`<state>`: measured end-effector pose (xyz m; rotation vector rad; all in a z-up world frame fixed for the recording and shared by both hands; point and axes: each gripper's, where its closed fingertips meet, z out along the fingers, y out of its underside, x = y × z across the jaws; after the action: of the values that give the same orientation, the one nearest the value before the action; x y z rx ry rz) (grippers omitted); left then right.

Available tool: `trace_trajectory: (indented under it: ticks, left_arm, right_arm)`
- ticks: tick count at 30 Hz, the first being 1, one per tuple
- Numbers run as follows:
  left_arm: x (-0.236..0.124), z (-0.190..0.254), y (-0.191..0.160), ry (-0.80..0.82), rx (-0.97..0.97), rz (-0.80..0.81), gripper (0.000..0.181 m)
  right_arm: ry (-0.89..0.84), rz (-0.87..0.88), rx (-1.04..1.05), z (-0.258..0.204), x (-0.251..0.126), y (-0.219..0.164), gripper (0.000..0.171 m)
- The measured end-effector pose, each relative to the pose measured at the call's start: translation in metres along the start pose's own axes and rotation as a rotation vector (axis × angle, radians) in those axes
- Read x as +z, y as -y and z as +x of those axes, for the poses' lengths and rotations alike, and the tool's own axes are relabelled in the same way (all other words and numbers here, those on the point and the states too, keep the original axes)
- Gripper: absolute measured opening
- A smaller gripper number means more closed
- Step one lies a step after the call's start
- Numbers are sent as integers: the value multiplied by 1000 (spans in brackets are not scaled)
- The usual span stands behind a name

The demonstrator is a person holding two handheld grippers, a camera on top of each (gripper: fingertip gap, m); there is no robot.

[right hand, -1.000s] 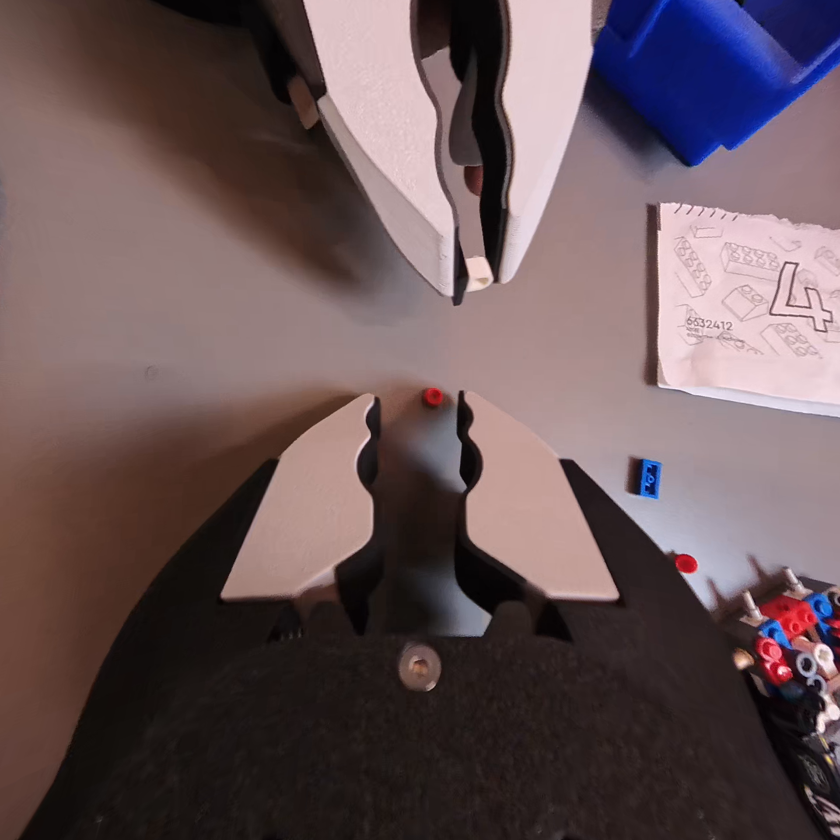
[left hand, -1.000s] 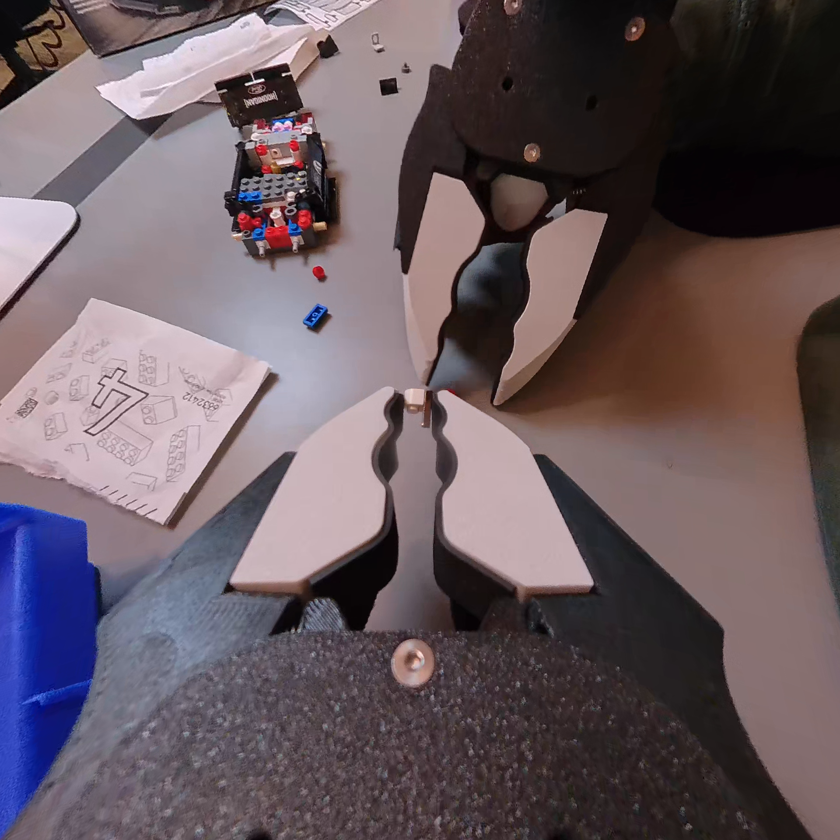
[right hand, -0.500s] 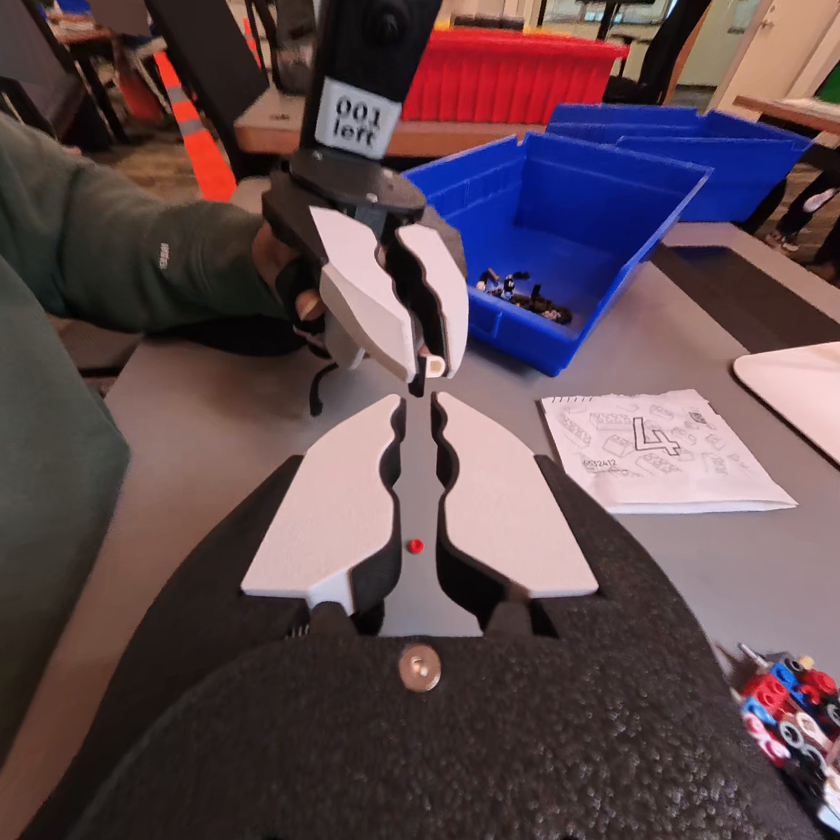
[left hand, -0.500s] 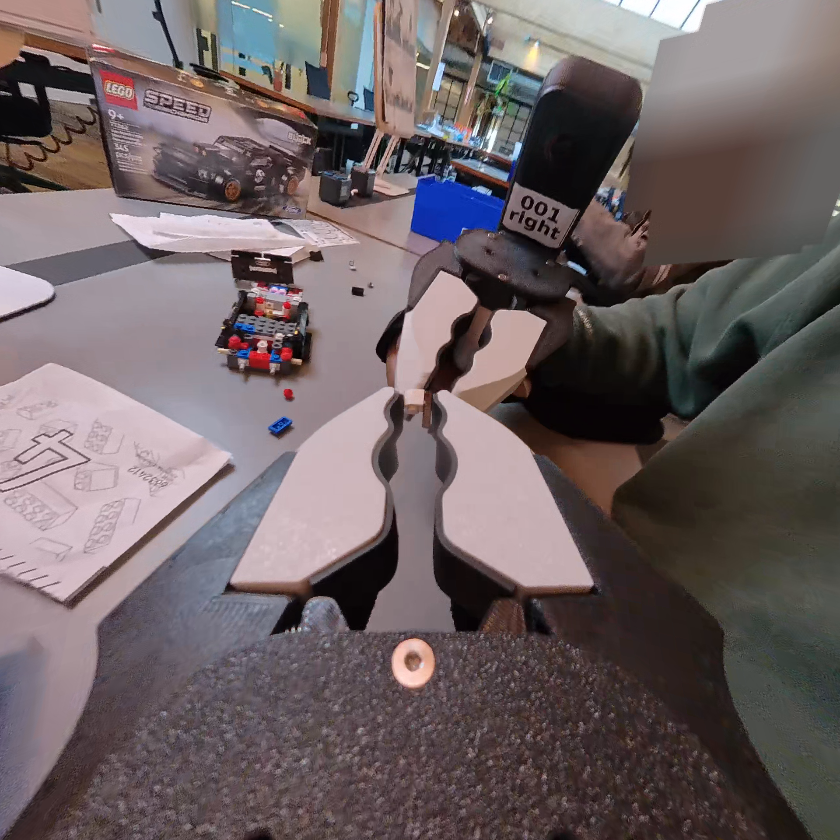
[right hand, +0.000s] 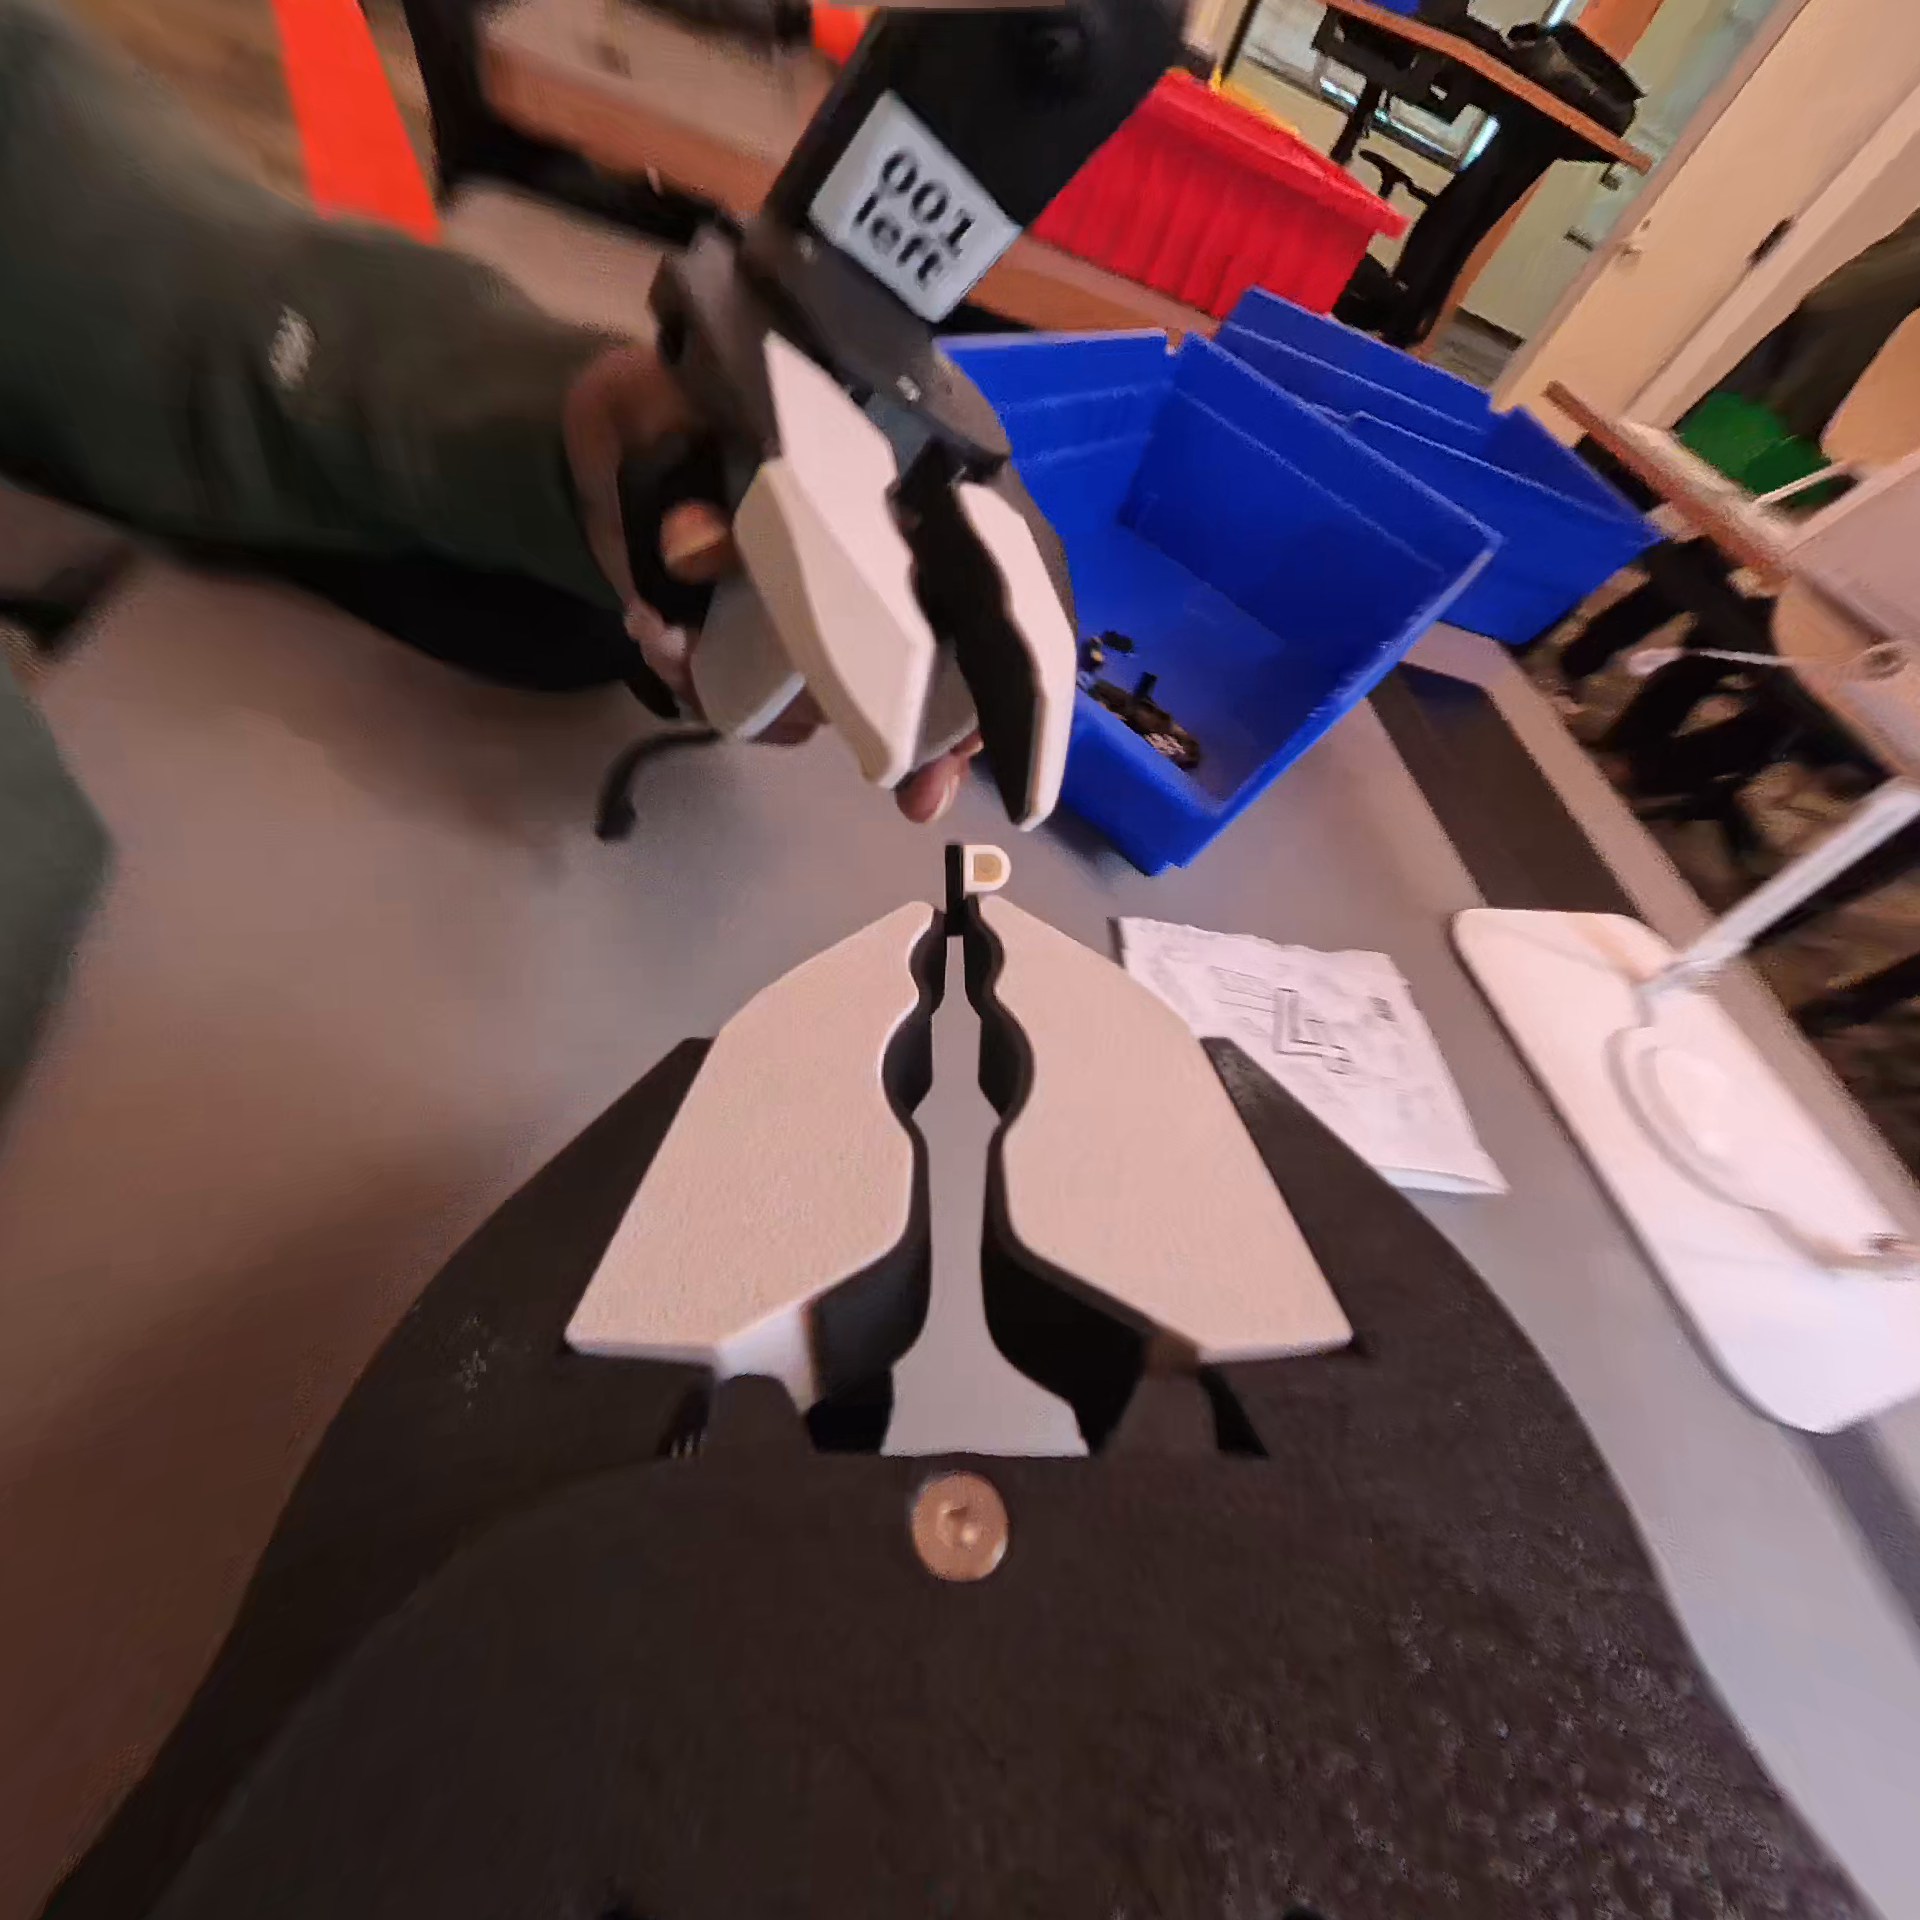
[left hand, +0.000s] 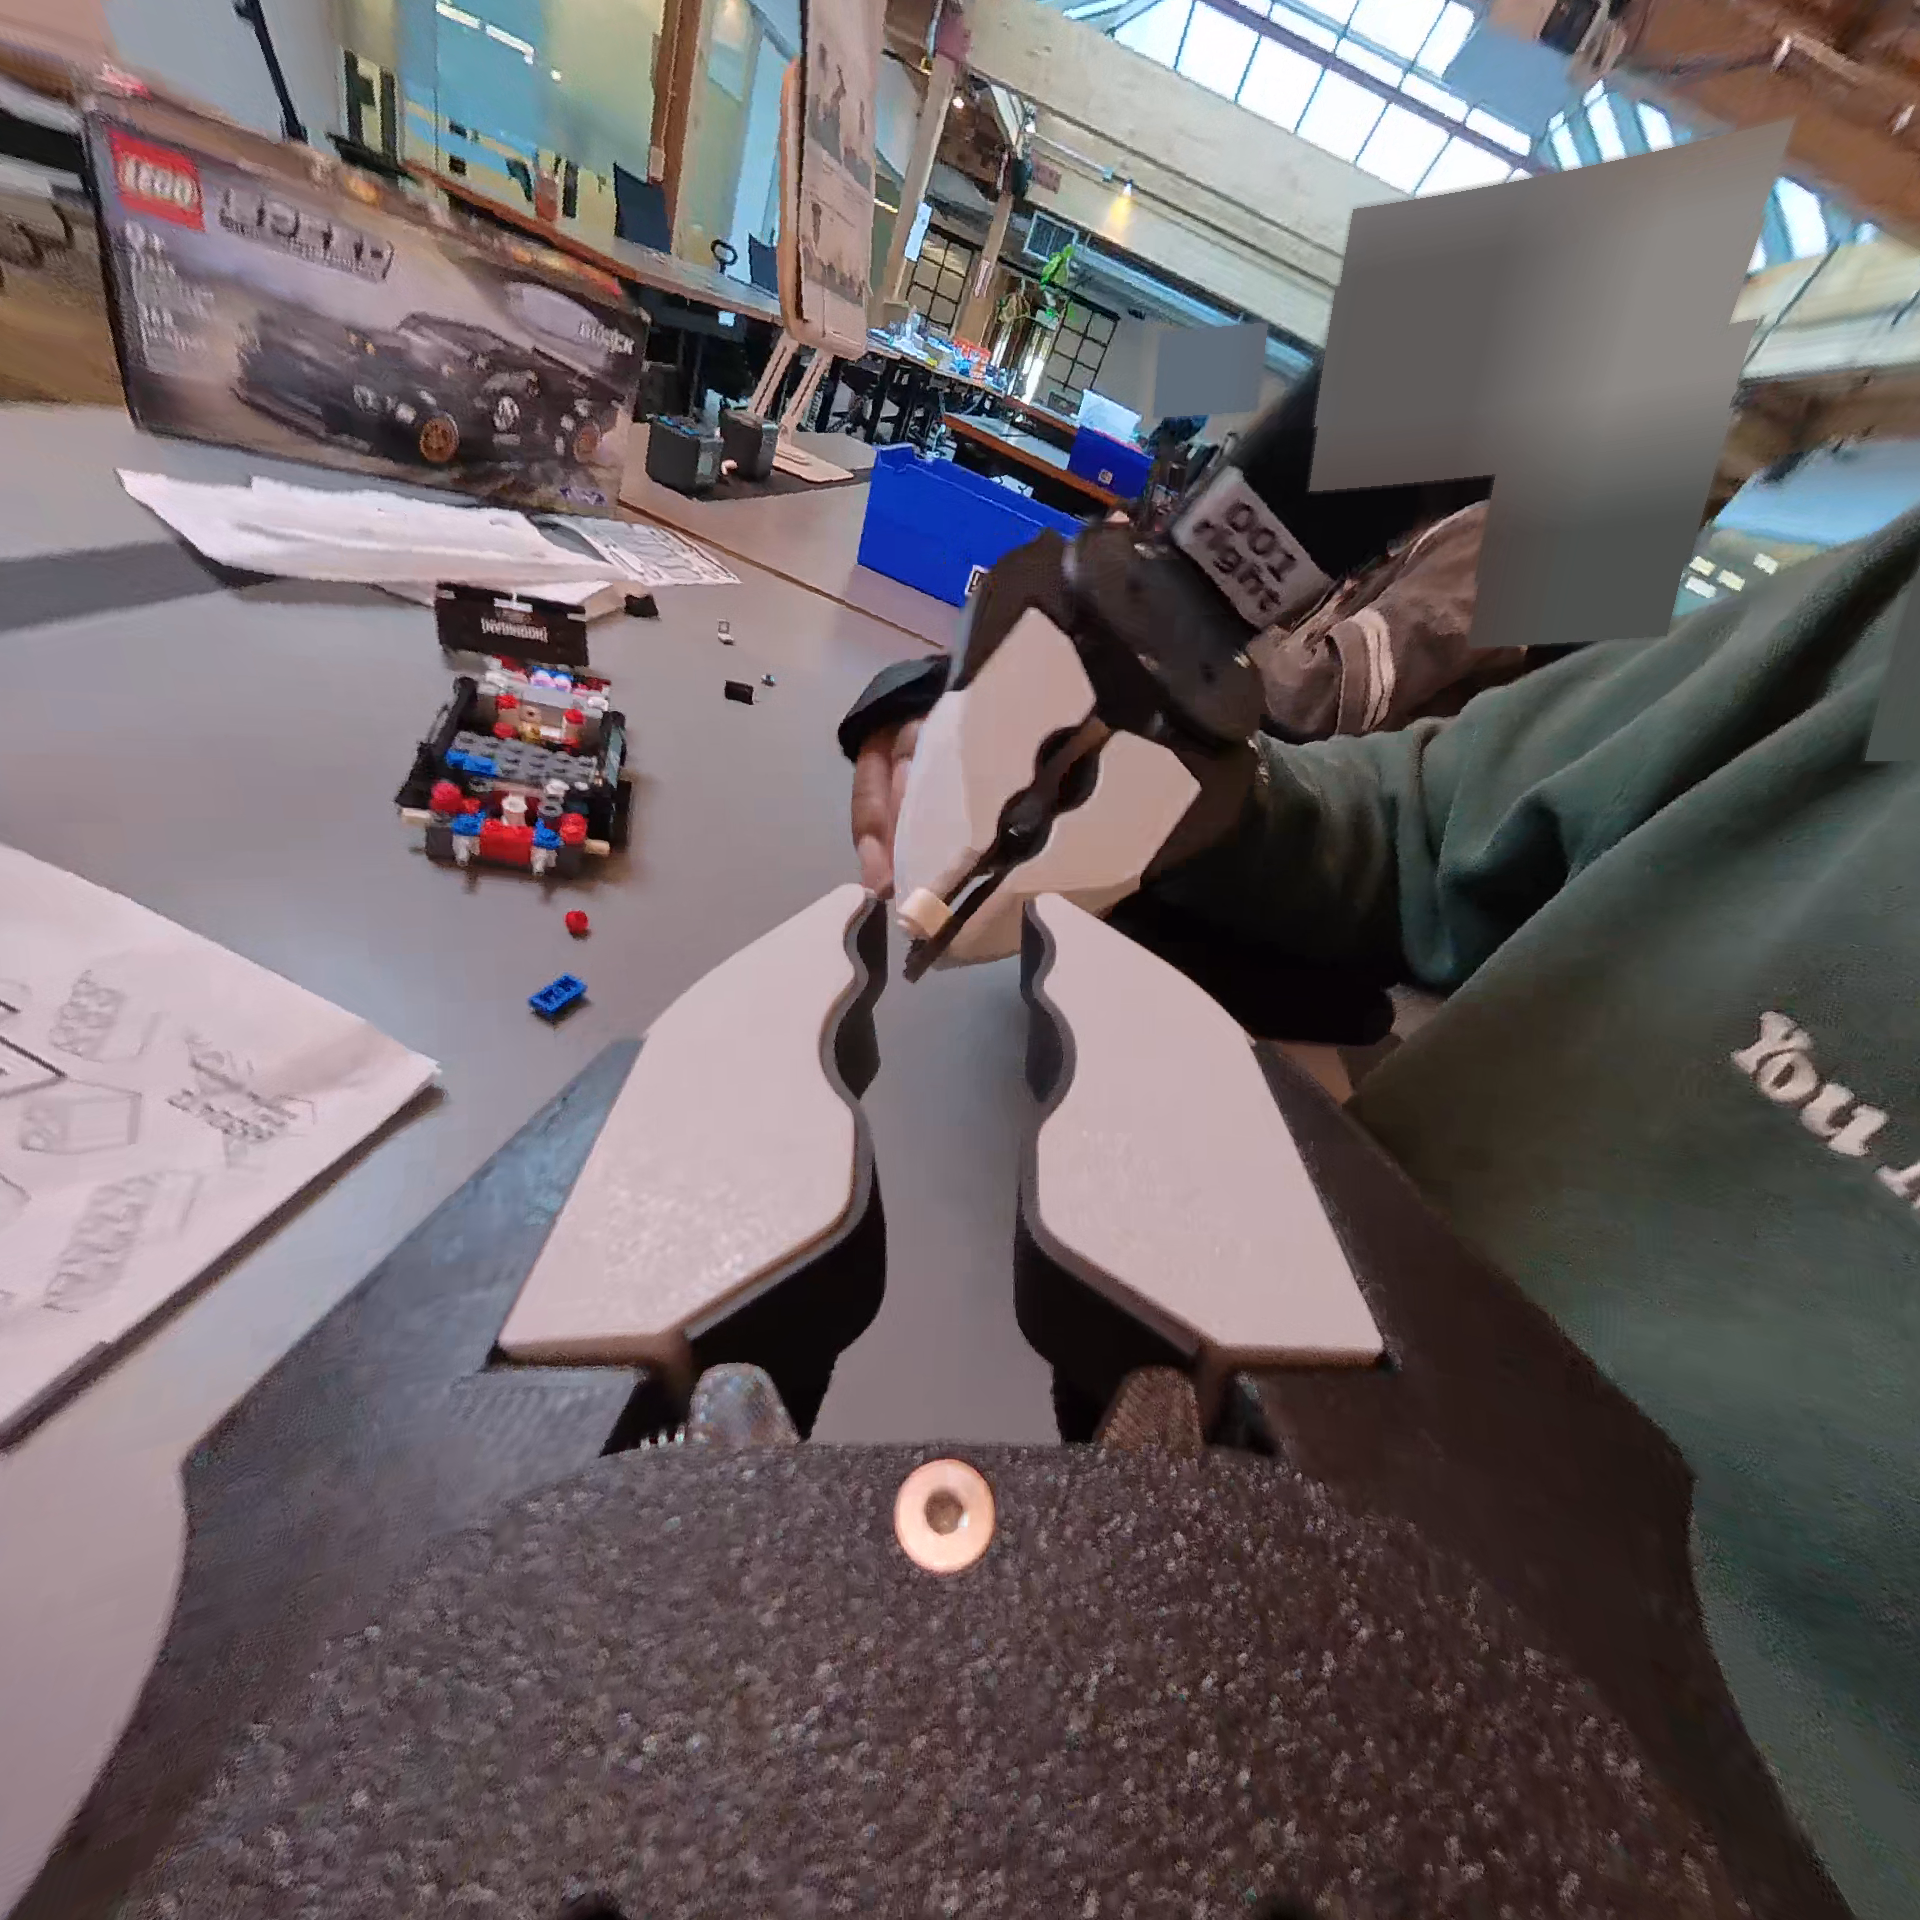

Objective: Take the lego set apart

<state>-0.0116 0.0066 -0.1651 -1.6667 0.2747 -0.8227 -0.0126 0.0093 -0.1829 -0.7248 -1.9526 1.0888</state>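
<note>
Right gripper pinching a small white-and-black piece, left gripper spread; it should be carried level to the blue bin before release.

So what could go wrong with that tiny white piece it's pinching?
The right gripper pinches the small white piece only at its fingertips, in the air, so it might slip and bounce off the table. The blue bin sits farther off, so an early drop would miss it. The left gripper is open and close by; they could bump.
</note>
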Motion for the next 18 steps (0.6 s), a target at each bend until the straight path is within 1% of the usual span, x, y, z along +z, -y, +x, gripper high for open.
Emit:
trace_trajectory:
  ticks: [5, 8, 9, 12, 14, 16, 17, 18]
  left_arm:
    - [4, -13, -15, 37, -153, -64, 22]
    - [6, -12, -21, 19, -220, -89, 14]
    - [6, -12, -21, 14, -229, -93, 10]
    - [5, -13, -23, 33, -229, -114, 10]
    - [4, -12, -23, 47, -200, -128, 9]
    - [4, -12, -19, 49, -192, -98, 9]
    - [2, -12, -6, 30, -231, -12, 9]
    - [-1, -10, 5, -2, -272, 35, 9]
  right_arm:
    - [-87, -122, -240, -6, 7, -8, 3]
    - [-139, -175, -344, -5, 10, -12, 3]
    - [-146, -186, -357, -5, 11, -12, 3]
    - [-171, -214, -411, -4, 12, -14, 3]
    - [-195, -243, -487, -5, 13, -13, 3]
    - [-185, -273, -544, -11, 15, -13, 3]
    - [-105, -278, -544, -25, 20, -17, 3]
    - [-71, -284, -549, -38, 26, -21, 3]
